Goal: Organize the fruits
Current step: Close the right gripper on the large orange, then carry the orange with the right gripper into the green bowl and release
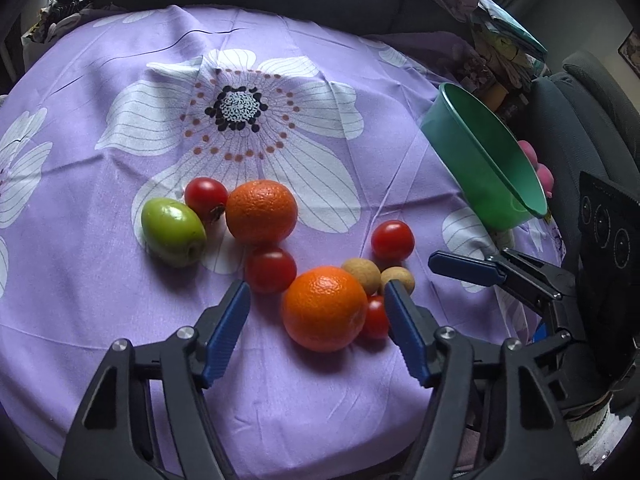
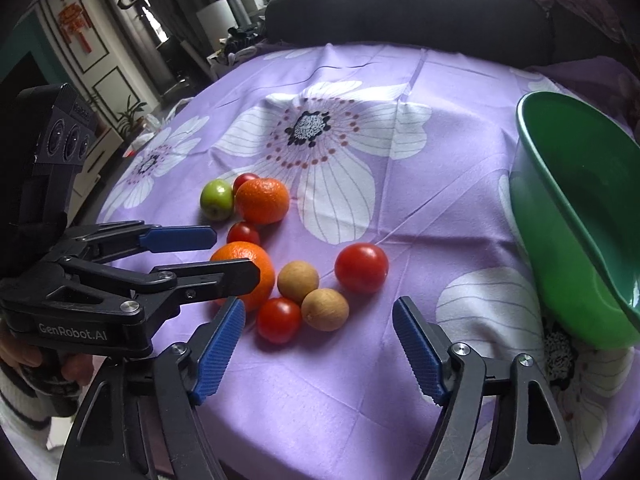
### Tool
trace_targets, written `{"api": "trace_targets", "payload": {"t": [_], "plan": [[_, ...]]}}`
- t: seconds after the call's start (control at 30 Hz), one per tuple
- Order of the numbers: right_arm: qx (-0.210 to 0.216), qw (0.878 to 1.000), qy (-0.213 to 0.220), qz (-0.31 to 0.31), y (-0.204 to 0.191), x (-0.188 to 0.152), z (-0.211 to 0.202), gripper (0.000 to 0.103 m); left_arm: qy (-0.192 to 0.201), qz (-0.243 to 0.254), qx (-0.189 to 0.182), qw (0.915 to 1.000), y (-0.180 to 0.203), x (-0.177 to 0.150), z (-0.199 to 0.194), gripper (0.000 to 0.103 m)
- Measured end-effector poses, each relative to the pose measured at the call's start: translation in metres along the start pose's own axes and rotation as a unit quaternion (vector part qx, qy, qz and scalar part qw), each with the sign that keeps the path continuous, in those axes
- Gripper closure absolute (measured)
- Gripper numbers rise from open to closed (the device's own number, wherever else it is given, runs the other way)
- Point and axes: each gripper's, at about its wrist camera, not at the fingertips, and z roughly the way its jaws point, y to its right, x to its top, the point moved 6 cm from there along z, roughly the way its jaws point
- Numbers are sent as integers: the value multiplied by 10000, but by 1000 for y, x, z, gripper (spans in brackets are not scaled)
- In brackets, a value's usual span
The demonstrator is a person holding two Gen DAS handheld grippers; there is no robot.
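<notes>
The left hand-held gripper stands wide open and empty, its jaws either side of the nearer orange, which lies well short of the green bowl. The right hand-held gripper is likewise spread and holds nothing. Close squarely across the orange's widest part (a tomato touches its bowl-side flank), so the far finger doesn't nudge it.

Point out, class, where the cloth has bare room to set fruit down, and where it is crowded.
Bare: the big printed flower beyond the far orange, and the strip between the lone tomato and the green bowl. Crowded: the cluster around the near orange and longans.
</notes>
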Motion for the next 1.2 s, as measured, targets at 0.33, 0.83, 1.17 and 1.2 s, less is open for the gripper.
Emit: {"api": "trace_targets", "payload": {"t": [0.33, 0.83, 1.17, 1.2], "plan": [[285, 9993, -42, -223, -14, 0, 10, 45, -129, -177, -308, 9993, -5, -2, 3, 43], [231, 9875, 43, -1560, -62, 18, 24, 47, -214, -531, -703, 9959, -20, -6, -2, 56], [142, 9886, 113, -1497, -63, 19, 25, 59, -127, -467, -579, 9971, -17, -3, -8, 57], [122, 9889, 154, -1475, -63, 20, 22, 59, -103, -431, -590, 9973, -14, 0, -9, 57]]}}
